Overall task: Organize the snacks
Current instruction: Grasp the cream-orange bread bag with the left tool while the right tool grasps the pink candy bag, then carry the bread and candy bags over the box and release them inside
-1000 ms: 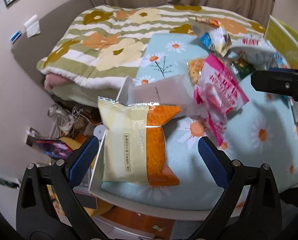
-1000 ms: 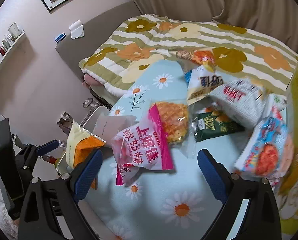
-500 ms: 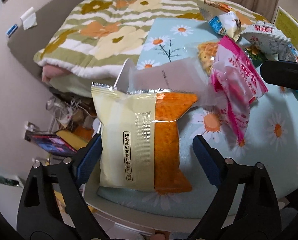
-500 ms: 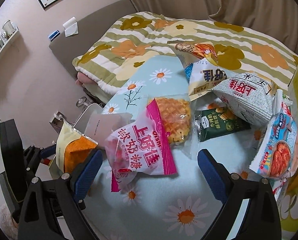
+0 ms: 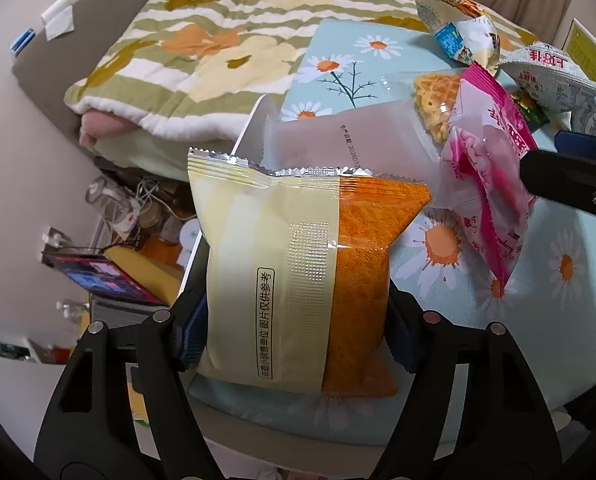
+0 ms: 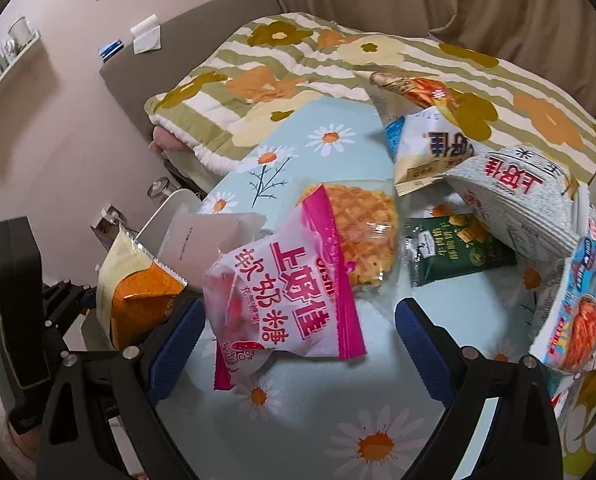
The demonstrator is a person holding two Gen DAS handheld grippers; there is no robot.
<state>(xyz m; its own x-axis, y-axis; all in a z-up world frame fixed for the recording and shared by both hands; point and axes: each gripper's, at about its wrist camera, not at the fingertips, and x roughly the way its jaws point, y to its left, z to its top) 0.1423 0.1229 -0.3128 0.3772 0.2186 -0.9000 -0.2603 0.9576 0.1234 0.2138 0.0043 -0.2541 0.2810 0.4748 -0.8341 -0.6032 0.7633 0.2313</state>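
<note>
My left jaws (image 5: 294,332) have just been closing in on the cream-and-orange packet (image 5: 298,280), and the blue pads now sit against its two sides near the bottom seam; I judge it gripped, though lightly. My right jaws (image 6: 298,332) stand wide and hold nothing, with the pink candy bag (image 6: 286,304) lying between them but untouched.

What worries me is the packet itself. It is a puffed, slick foil pillow, and I have it low down, so the tall top half may flop over or the whole packet may squirt out of the pads when I lift. It also stands right at the counter (image 5: 457,312) edge, with clutter on the floor below, so a slip there means a drop off the side. Squeezing harder could crush the soft cake inside.

Taking the packet as the landmark: the frosted clear pouch (image 5: 349,140) lies just behind it, the pink candy bag is beside it on the far side from the counter edge, and the waffle pack (image 6: 361,232) lies beyond that bag, partly under it. Further off are the green sachet (image 6: 453,248) and the grey-white bag (image 6: 517,200). If my right jaws close carelessly, they may catch the pink bag only by its lower corner.
</note>
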